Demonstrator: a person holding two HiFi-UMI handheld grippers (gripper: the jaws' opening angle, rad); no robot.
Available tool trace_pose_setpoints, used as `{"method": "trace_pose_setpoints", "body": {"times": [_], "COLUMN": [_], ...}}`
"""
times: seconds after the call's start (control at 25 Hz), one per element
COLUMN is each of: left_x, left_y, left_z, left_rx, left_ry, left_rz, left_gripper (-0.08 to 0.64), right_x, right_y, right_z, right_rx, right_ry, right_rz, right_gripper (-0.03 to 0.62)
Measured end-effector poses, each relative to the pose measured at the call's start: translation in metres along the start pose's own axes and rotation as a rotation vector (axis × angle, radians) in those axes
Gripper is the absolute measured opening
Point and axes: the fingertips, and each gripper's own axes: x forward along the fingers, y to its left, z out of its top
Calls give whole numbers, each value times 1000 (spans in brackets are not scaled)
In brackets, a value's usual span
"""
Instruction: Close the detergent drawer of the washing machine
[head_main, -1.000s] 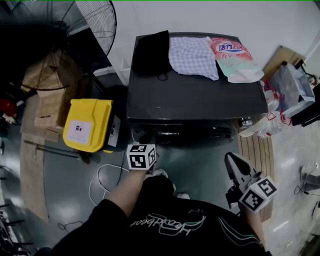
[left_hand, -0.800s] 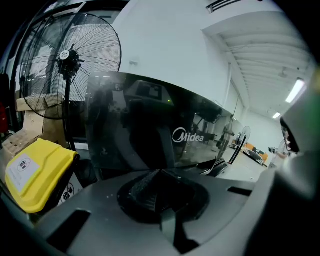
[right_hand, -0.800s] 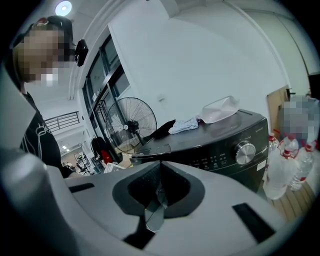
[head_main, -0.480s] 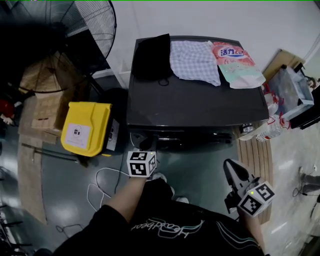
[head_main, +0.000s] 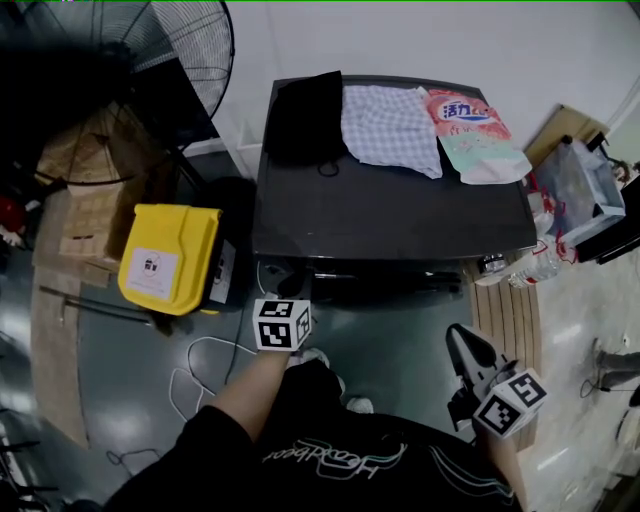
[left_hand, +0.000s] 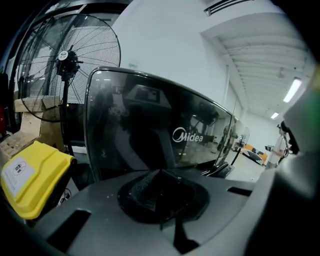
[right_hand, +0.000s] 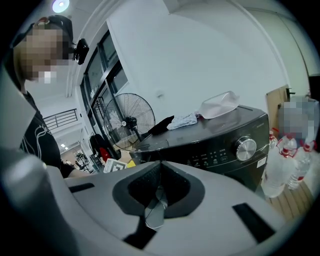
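cloth (head_main: 390, 125) + pouch (head_main: 478, 135) on washer (head_main: 390, 215) | bin (head_main: 165, 262) L of it | fan (head_main: 175, 45) behind bin

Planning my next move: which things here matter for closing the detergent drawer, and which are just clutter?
For the job: washing machine; left gripper, shut, near its front; right gripper, shut, farther off.
Lying about: black cloth, checked cloth and detergent pouch on top; yellow bin; fan; water bottles.

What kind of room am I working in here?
Probably a workshop or test space, not a home laundry: the washing machine stands beside a big pedestal fan and stacked cardboard boxes.
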Motion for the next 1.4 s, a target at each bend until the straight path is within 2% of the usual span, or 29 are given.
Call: {"method": "trace_pose_setpoints", "body": {"times": [0.28,0.6,0.8,1.0,1.28,1.4], "left_x": [-2,-40,-91,-162,-255,-285], "left_y": [-1,-30,-75,-131,-177,-192], "left_z": [0,-4,15,51,102,118], "left_rx": [-22,-33,-9,16,50,59], "left_ry": [17,37,-6,-65,-201,-257], "left_rz": [14,-59,-170,-302,-335,-346], "left_gripper": [21,21,21,21,21,21], "right_x": [2,-5,-12,-23,-50,-68], "right_y": [10,29,45,70,119,135], "right_z": [0,-1,-2,15,45,53], "right_rx": [-9,-45,-62,-97,-185,-181], "right_ry": [1,6,16,-9,-67,-91], "right_rz": [35,130,180,245,354,405], "right_gripper": [28,28,28,28,28,28]}}
